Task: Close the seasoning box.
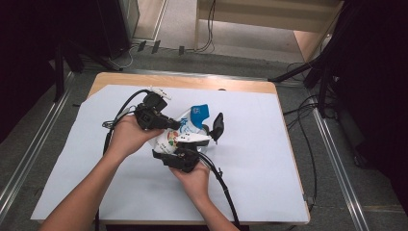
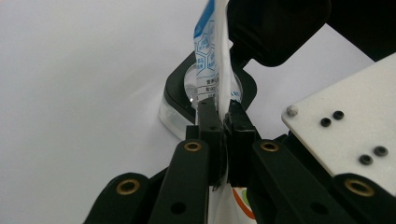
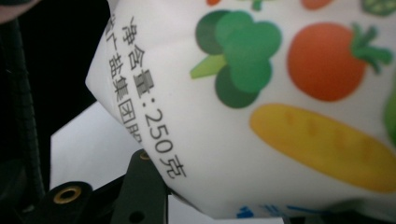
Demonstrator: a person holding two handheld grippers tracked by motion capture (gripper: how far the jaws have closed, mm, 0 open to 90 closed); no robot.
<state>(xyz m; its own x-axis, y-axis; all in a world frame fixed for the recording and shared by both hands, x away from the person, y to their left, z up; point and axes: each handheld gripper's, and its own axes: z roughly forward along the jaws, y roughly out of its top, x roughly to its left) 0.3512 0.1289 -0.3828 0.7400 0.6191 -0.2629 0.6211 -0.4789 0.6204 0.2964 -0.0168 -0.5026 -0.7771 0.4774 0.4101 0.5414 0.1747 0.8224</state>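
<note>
A white pouch (image 1: 188,126) with a blue top and printed vegetables is held above the table between both grippers. My left gripper (image 1: 174,126) comes in from the left, and in the left gripper view its jaws (image 2: 223,114) are shut on the pouch's thin edge (image 2: 215,60). My right gripper (image 1: 188,147) holds the pouch from below. In the right gripper view the pouch's bulging printed side (image 3: 261,116) rests against one black finger (image 3: 140,186); the other finger is hidden behind it. Just behind the pouch stands a small clear container with a black rim (image 2: 173,105), its black lid (image 1: 218,126) raised.
A white sheet (image 1: 255,159) covers most of the wooden table (image 1: 183,81). Black cables trail from both grippers toward the near edge. Metal rails and dark stands run along the floor at both sides.
</note>
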